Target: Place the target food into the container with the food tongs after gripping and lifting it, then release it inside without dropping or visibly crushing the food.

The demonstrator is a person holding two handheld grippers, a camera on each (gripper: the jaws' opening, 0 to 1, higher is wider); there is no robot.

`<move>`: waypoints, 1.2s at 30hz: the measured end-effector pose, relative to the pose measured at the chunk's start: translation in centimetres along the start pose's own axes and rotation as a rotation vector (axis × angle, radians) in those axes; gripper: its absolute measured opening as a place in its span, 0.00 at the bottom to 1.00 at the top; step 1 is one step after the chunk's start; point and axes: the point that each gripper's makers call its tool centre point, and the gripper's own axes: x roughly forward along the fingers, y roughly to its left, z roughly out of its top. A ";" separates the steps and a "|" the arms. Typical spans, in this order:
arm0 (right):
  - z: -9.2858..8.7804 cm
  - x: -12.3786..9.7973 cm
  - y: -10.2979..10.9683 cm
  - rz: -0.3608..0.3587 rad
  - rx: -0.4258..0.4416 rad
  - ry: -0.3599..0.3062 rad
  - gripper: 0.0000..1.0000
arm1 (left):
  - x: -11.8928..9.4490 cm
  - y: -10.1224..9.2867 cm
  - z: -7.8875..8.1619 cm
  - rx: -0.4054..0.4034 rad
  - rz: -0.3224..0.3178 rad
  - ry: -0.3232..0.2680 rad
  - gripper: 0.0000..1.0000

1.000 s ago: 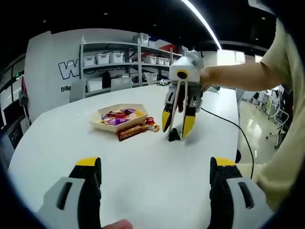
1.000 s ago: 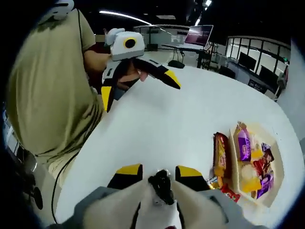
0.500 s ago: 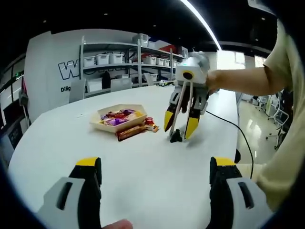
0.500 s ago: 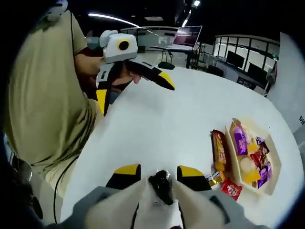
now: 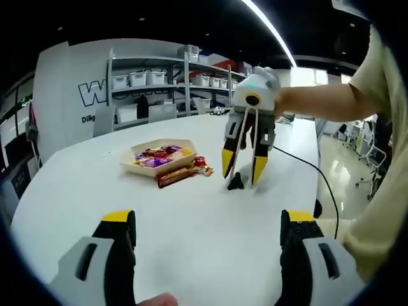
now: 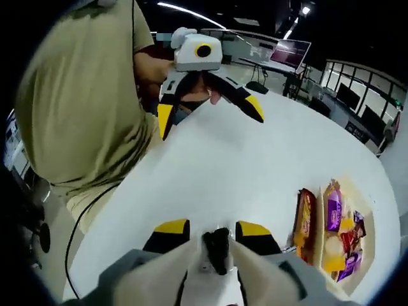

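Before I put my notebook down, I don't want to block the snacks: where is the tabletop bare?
The white table is bare between the left gripper and the tongs in the right gripper. The stretch behind the tray, toward the shelves, is bare too. It is crowded around the tray of wrapped snacks and the brown packet at its front edge.

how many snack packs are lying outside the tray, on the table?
2. A long brown pack lies along the tray edge; a small red pack sits at its end, toward the right gripper. More could be hidden behind the tray.
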 end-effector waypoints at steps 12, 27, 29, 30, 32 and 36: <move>0.1 -0.1 -0.9 -0.070 0.150 -0.075 0.19 | 0.1 0.0 -0.1 -0.004 0.000 0.000 0.92; -0.3 -0.6 -1.4 -0.152 0.193 -0.057 0.17 | -0.1 0.2 0.1 -0.003 0.003 -0.005 0.91; -0.3 -0.6 -1.2 -0.140 0.199 -0.058 0.17 | -0.1 0.2 0.1 -0.003 0.003 -0.005 0.91; -0.2 -0.7 -1.6 -0.159 0.196 -0.063 0.17 | -0.1 0.2 0.1 -0.003 0.003 -0.005 0.91; 0.0 -0.9 -1.4 -0.143 0.213 -0.069 0.17 | -0.1 0.2 0.1 -0.002 0.003 -0.006 0.91; 0.4 -1.5 -1.9 -0.162 0.211 -0.074 0.17 | 0.0 0.2 0.2 0.001 0.001 -0.006 0.91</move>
